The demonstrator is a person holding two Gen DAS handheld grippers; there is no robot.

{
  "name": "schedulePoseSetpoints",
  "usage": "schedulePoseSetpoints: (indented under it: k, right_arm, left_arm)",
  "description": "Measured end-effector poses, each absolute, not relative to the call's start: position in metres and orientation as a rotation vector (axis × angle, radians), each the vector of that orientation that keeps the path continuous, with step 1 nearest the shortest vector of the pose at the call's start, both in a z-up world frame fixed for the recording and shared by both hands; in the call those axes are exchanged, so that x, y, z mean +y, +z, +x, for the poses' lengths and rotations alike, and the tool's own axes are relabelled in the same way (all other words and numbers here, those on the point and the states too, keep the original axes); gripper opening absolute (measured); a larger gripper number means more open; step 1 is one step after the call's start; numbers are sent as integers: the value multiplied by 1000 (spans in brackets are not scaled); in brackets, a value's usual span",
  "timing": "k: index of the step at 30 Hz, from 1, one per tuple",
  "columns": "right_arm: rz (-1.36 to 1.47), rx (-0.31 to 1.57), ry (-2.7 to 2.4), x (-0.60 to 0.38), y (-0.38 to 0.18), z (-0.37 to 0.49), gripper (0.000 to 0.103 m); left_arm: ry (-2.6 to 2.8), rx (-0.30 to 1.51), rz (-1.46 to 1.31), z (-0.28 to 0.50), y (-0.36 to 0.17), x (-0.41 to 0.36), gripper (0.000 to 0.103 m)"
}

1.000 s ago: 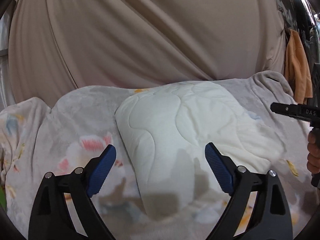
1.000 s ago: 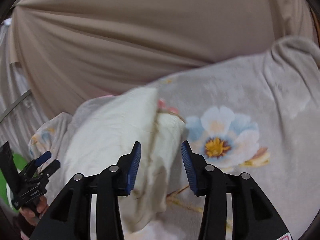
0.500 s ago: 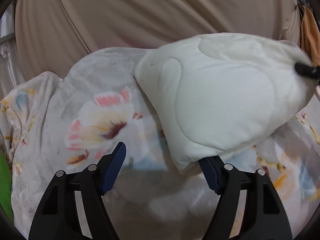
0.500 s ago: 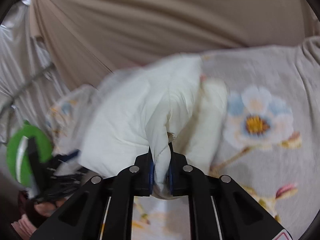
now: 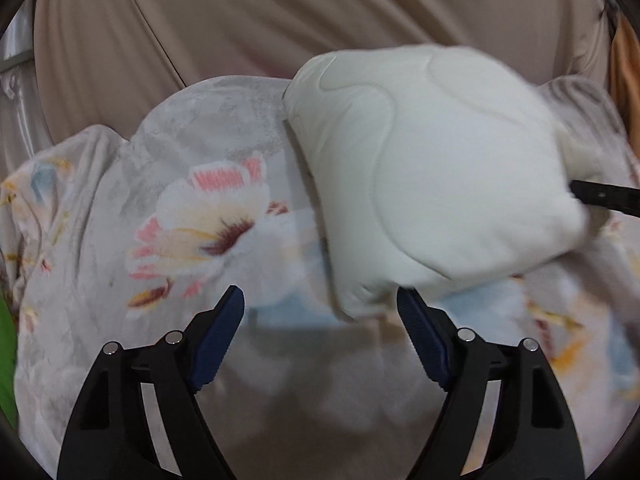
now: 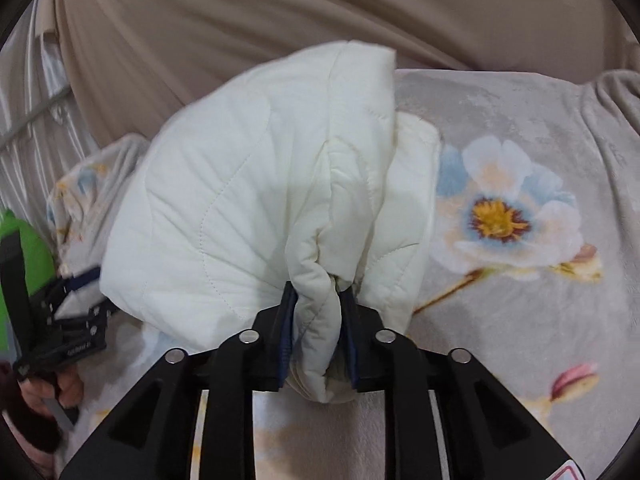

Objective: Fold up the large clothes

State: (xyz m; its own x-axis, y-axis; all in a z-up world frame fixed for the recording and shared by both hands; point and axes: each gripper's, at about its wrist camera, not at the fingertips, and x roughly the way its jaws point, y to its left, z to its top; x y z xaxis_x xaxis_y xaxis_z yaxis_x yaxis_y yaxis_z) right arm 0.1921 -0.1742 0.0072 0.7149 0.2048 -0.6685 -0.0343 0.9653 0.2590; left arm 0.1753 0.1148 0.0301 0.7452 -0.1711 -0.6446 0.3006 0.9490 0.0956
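Note:
A folded white quilted garment [image 6: 248, 216] hangs lifted above the floral blanket [image 6: 520, 320]. My right gripper [image 6: 316, 320] is shut on a bunched edge of it. In the left wrist view the garment [image 5: 432, 184] is raised at centre right, and the right gripper's black finger [image 5: 608, 196] pokes out from its right side. My left gripper [image 5: 320, 332] is open and empty, its jaws wide apart just below the garment's lower corner. It also shows at the left edge of the right wrist view [image 6: 76, 320].
A grey blanket with flower prints [image 5: 192, 220] covers the surface. A beige curtain [image 5: 280, 12] hangs behind it. Something green [image 6: 28, 256] is at the left edge. An orange cloth [image 5: 624, 72] hangs at far right.
My right gripper closed on the garment's edge and lifted it off the blanket. My left gripper stayed open and drew back a little below the garment.

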Motion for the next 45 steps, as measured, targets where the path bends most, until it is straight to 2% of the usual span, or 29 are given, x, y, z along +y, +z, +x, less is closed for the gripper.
schedulePoseSetpoints:
  k: [3, 8, 9, 14, 16, 21, 34, 38, 42, 45]
  right_arm:
    - [301, 729, 136, -189, 28, 177, 24]
    - [171, 660, 110, -161, 71, 165, 12]
    - [157, 674, 126, -152, 73, 166, 8]
    - [39, 744, 66, -122, 50, 177, 6]
    - [27, 787, 22, -124, 34, 185, 1]
    - [96, 879, 42, -139, 1, 204, 0]
    - [103, 808, 30, -135, -3, 191, 0]
    - [57, 763, -4, -124, 10, 170, 8]
    - [41, 750, -11, -115, 14, 147, 30]
    - [28, 768, -34, -110, 3, 129, 33]
  left_arm:
    - [-280, 613, 136, 149, 62, 122, 77]
    - [-280, 557, 96, 161, 98, 100, 81]
    - [-278, 564, 102, 170, 96, 90, 81]
    - [-247, 649, 120, 205, 69, 56, 80]
    - [-248, 695, 103, 214, 53, 53, 81]
    - [-243, 714, 103, 215, 37, 51, 82]
    - [-205, 664, 101, 196, 30, 46, 85]
    - [-208, 664, 106, 176, 26, 41, 90]
    - [-236, 712, 120, 160, 10, 30, 90]
    - [-250, 765, 137, 156, -4, 20, 90]
